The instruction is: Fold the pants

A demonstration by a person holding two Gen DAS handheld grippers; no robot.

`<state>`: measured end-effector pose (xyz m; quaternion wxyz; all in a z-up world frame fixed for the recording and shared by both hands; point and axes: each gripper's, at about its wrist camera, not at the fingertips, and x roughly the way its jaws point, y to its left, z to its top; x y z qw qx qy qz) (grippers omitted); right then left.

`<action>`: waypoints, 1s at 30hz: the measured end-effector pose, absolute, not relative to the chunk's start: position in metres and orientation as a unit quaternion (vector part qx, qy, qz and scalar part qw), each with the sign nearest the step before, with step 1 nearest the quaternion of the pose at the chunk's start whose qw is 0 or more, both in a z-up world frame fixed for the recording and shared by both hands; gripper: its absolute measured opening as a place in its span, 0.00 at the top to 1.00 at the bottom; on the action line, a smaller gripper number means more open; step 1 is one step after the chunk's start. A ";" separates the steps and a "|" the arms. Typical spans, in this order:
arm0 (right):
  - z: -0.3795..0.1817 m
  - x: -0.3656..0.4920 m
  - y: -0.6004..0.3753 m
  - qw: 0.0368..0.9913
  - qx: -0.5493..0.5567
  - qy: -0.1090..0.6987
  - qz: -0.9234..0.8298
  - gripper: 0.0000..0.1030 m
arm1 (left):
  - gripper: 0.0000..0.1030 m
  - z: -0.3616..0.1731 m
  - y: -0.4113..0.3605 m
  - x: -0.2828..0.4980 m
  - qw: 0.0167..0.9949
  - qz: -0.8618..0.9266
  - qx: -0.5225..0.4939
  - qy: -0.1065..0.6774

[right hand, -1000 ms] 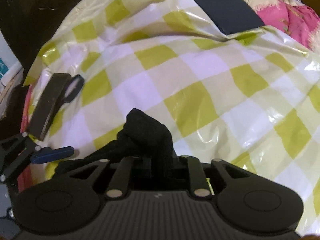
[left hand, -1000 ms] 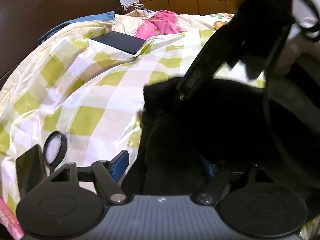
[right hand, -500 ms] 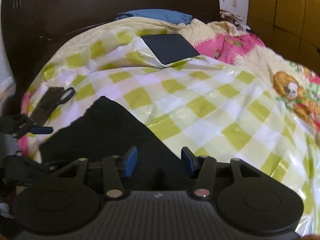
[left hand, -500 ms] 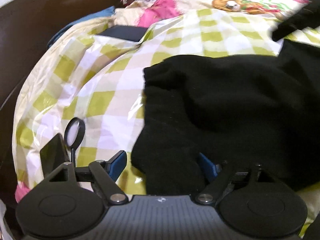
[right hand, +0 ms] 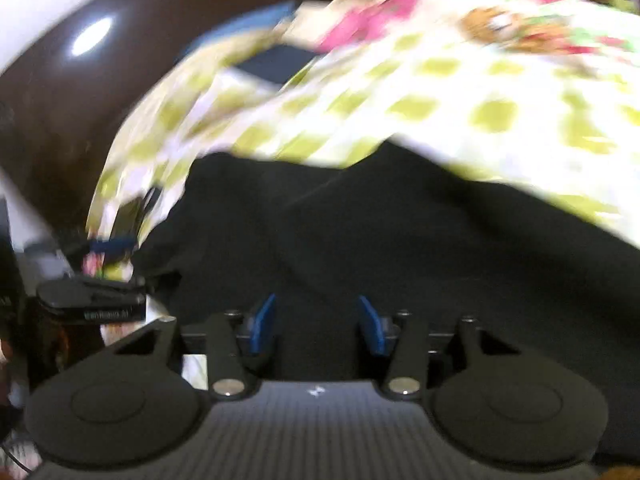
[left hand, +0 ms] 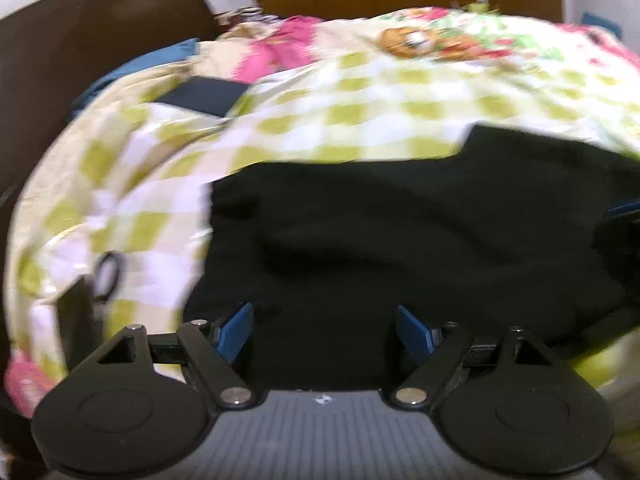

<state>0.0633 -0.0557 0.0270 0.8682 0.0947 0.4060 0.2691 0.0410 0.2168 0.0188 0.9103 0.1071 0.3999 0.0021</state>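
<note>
Black cloth: pants [left hand: 400,232] lie spread on the bed, over a green-and-white check sheet [left hand: 360,120]; same pants fill the lower half of the right wrist view [right hand: 380,232].
Pants edge: left border runs down beside the check sheet in the left wrist view; a squared corner shows at upper right [left hand: 480,132].
Left claw [left hand: 324,330]: jaws wide apart, blue pads [left hand: 236,332] clear of the cloth on both sides; pants lie below and between them, nothing gripped.
Right claw [right hand: 318,324]: jaws part open, blue pads [right hand: 264,324] apart; black cloth lies under the gap, pads not pressing on it. Nothing held.
Other claw in view: a blue pad of the right claw shows at the right edge of the left wrist view [left hand: 624,210], against the pants. The left claw shows at the left edge of the right wrist view [right hand: 108,246], near the pants' left border.
Sheet: glossy, wrinkled, draped over the bed's near side.
Dark slab: flat dark rectangle [left hand: 204,94] on the sheet, well beyond the pants.
Bedding behind: pink cloth [left hand: 288,48] and a printed quilt with a bear [left hand: 404,40]; blue cloth [left hand: 160,60] at the headboard.
Headboard: dark brown [left hand: 80,40], left of the bed.
Loop item: small dark object with a ring [left hand: 106,276] on the sheet left of the pants; blurred.
Focus: both views smeared, fine detail unreadable.
</note>
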 end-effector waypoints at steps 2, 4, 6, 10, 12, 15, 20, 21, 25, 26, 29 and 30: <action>0.026 0.048 -0.110 0.885 0.124 0.402 0.201 0.51 | 0.10 0.021 0.185 0.042 0.911 -0.032 0.118 0.395; 0.023 0.029 -0.168 0.895 0.165 0.397 0.120 0.50 | 0.10 0.021 0.146 0.044 0.910 -0.067 0.130 0.388; 0.019 0.000 -0.231 0.896 0.226 0.380 0.040 0.49 | 0.10 0.017 0.109 0.048 0.907 -0.104 0.128 0.389; 0.006 -0.050 -0.324 0.875 0.336 0.341 -0.074 0.49 | 0.10 0.010 0.026 0.058 0.892 -0.176 0.149 0.388; 0.000 -0.065 -0.353 0.869 0.368 0.313 -0.103 0.49 | 0.10 0.010 -0.010 0.060 0.884 -0.205 0.167 0.386; -0.009 -0.070 -0.378 0.855 0.424 0.279 -0.103 0.49 | 0.10 0.011 -0.051 0.056 0.872 -0.242 0.194 0.380; -0.030 -0.057 -0.388 0.836 0.473 0.268 -0.076 0.49 | 0.10 0.007 -0.083 0.045 0.858 -0.261 0.246 0.368; -0.033 -0.054 -0.389 0.832 0.479 0.270 -0.074 0.49 | 0.10 0.006 -0.084 0.044 0.856 -0.260 0.251 0.370; -0.037 -0.047 -0.396 0.831 0.486 0.259 -0.078 0.49 | 0.10 0.000 -0.092 0.044 0.849 -0.269 0.261 0.372; -0.038 -0.044 -0.398 0.827 0.494 0.257 -0.077 0.49 | 0.10 -0.002 -0.094 0.043 0.848 -0.274 0.261 0.371; -0.040 -0.039 -0.399 0.817 0.512 0.257 -0.065 0.58 | 0.10 -0.006 -0.098 0.037 0.842 -0.283 0.287 0.358; -0.037 -0.038 -0.397 0.823 0.507 0.251 -0.058 0.62 | 0.10 -0.006 -0.099 0.034 0.841 -0.286 0.296 0.350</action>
